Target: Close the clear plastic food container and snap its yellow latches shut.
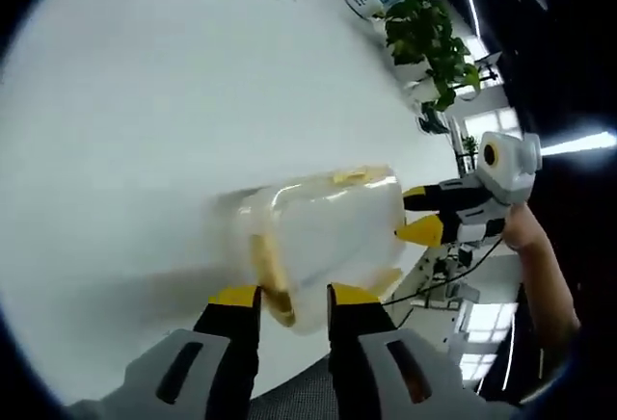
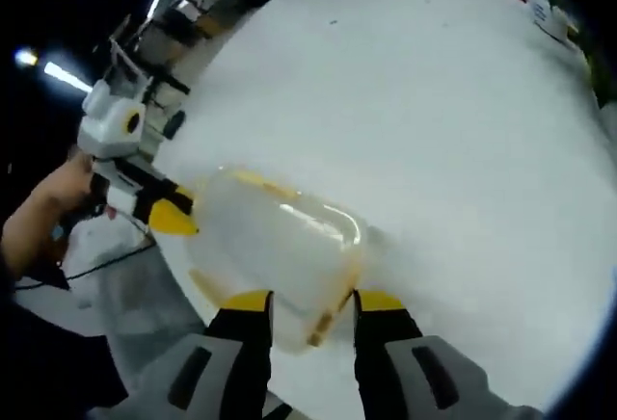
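Note:
The clear plastic container (image 1: 323, 237) with yellow latches hangs blurred at the white table's edge, partly past it. Its near end with a yellow latch (image 1: 270, 280) sits between the jaws of my left gripper (image 1: 294, 297), which are partly closed onto it. My right gripper (image 1: 421, 214) comes in from the right and holds the far end. In the right gripper view the same container (image 2: 280, 242) lies ahead, one corner and a latch (image 2: 323, 326) caught in my right gripper (image 2: 313, 302). The left gripper (image 2: 174, 208) grips the opposite end, a hand behind it.
The white table (image 1: 174, 102) stretches far and bare behind the container. Potted plants (image 1: 429, 39) and small items stand at its far end. The table edge (image 2: 183, 275) runs just under the container, with grey floor and a cable below. A person's forearm (image 1: 540, 266) shows at the right.

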Demonstrator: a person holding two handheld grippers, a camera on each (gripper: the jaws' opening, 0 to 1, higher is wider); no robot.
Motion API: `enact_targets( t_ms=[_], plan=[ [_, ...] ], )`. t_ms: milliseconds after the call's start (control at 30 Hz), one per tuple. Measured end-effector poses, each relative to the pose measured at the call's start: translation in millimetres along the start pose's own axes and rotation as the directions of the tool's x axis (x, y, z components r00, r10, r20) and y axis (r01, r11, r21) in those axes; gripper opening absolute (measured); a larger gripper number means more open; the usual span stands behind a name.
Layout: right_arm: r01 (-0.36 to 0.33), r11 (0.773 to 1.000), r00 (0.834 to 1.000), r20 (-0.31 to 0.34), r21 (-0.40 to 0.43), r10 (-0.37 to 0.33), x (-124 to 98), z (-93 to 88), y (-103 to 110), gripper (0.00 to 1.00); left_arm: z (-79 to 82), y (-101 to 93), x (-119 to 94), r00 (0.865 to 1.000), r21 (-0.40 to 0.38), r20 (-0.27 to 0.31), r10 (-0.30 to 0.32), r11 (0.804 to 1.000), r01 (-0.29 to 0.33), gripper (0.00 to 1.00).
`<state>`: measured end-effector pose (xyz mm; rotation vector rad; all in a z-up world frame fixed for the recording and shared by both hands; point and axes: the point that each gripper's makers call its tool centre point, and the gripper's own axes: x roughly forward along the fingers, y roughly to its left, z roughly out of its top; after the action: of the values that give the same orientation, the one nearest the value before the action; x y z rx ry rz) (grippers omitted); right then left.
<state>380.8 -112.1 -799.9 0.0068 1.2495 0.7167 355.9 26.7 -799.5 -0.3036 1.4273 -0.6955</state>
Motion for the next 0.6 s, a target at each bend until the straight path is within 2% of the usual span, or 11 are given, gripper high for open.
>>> enact_targets(
  t_ms=[100, 233, 267, 367, 500, 600],
  plan=[
    [0.011, 0.999, 1.0, 0.0, -0.035, -0.011, -1, 0.8, 5, 0.32, 2.6, 1.4, -2, 1.0, 0.086, 0.002, 0.011, 0.996, -0.011, 0.26],
    [0.03, 0.995, 1.0, -0.004, -0.094, -0.03, -4, 4.0, 4, 0.32, 17.3, 3.1, -9, 0.998, 0.076, 0.057, 0.009, 0.997, -0.013, 0.34],
    [0.03, 0.995, 1.0, -0.002, -0.096, -0.031, -5, 4.8, 5, 0.33, 19.0, 3.0, -11, 0.998, 0.091, 0.061, 0.014, 0.996, -0.02, 0.37],
    [0.034, 0.991, 0.999, 0.022, -0.132, -0.032, -11, 13.6, 6, 0.32, 21.9, 2.1, -17, 0.998, 0.141, 0.054, 0.026, 0.99, -0.033, 0.38],
    [0.05, 0.986, 0.998, 0.042, -0.16, -0.044, -18, 24.5, 6, 0.32, 27.4, 0.4, -22, 0.997, 0.2, 0.073, 0.039, 0.978, -0.053, 0.41],
    [0.047, 0.983, 0.998, 0.048, -0.179, -0.039, -19, 28.8, 11, 0.3, 27.1, -0.6, -21, 0.996, 0.245, 0.071, 0.054, 0.967, -0.07, 0.39]
  ],
)
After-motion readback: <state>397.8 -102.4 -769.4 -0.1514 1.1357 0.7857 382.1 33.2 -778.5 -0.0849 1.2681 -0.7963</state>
